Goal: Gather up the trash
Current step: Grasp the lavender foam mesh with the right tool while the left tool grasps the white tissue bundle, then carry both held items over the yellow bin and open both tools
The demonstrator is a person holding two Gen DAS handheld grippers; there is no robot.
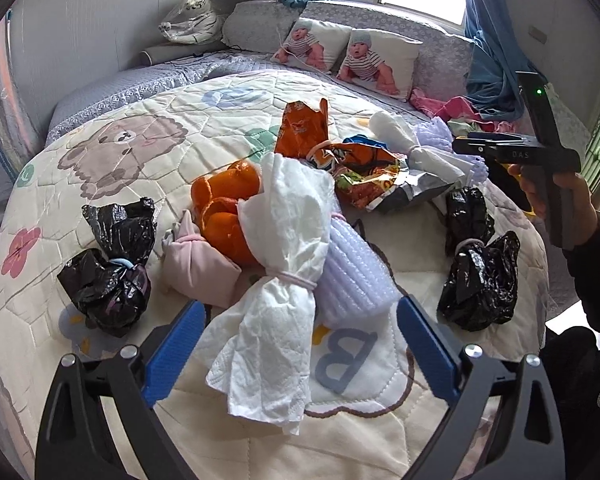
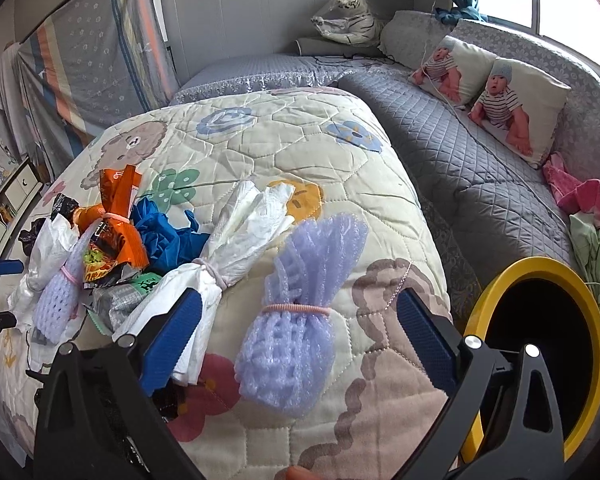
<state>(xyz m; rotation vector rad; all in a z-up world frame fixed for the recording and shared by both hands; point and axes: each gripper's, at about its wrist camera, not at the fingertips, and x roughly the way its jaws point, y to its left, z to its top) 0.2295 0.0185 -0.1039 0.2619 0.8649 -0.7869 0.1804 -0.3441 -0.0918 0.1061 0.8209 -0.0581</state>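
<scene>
Now the left gripper hangs with its blue-padded jaws spread wide over a crumpled white paper-towel bundle tied with a pale band; the bundle lies between the pads, touching neither, on the cream cartoon-print quilt; just beside it sit a lilac foam-net sleeve, orange peel pieces and a black plastic bag knot. The right gripper is likewise spread open — a second lilac foam-net bundle cinched with a pink band rests between its pads, gripped by neither; a yellow-rimmed black bin stands near on the right.
</scene>
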